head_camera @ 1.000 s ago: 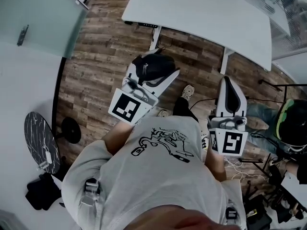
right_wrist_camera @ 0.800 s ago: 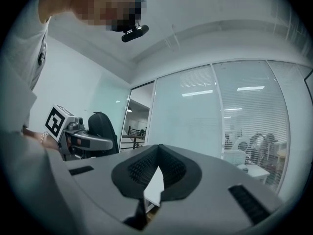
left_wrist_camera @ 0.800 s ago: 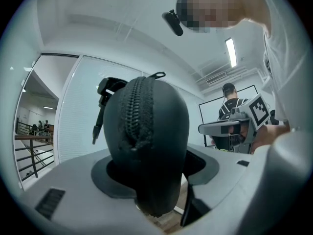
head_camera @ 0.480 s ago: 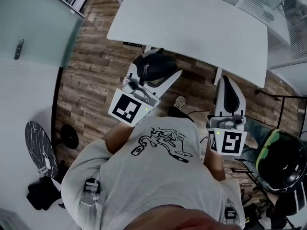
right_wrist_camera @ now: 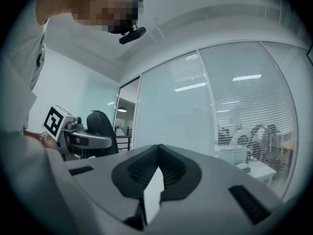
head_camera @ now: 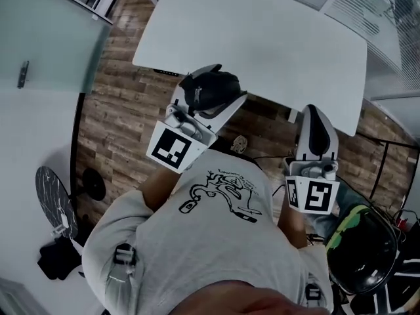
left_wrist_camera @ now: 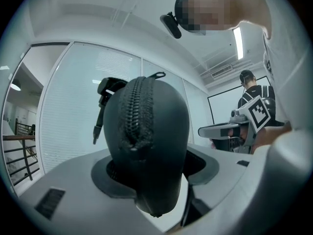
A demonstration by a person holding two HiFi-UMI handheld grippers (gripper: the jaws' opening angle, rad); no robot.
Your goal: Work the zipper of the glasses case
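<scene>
At the far left a frosted glass panel [head_camera: 52,31] with a small dark handle stands over a pale strip of floor, and below it lie a round black disc with pale veining [head_camera: 58,202] and a dark round base [head_camera: 94,184] just beside it. Next comes the wood-plank floor [head_camera: 118,110], brown and streaky, running under a plain white table [head_camera: 262,38] whose top is bare.

The left gripper [head_camera: 209,96] pinches the black glasses case [head_camera: 216,87] between its jaws. The head view shows the case against the table's near edge, in front of the person's grey printed shirt [head_camera: 216,241]. In the left gripper view the case stands upright with the pads pressed on its lower sides, its zipper [left_wrist_camera: 134,111] running down the edge that faces the camera, and a thin dark piece [left_wrist_camera: 99,114] hanging at its left. Behind it is a glass wall with blinds.

Further right, the right gripper [head_camera: 314,113] has its jaws pressed together with nothing between them, apart from the case. At the lower right sits a dark rounded thing with a green stripe [head_camera: 364,254], and slatted blinds [head_camera: 380,12] fill the upper right corner
</scene>
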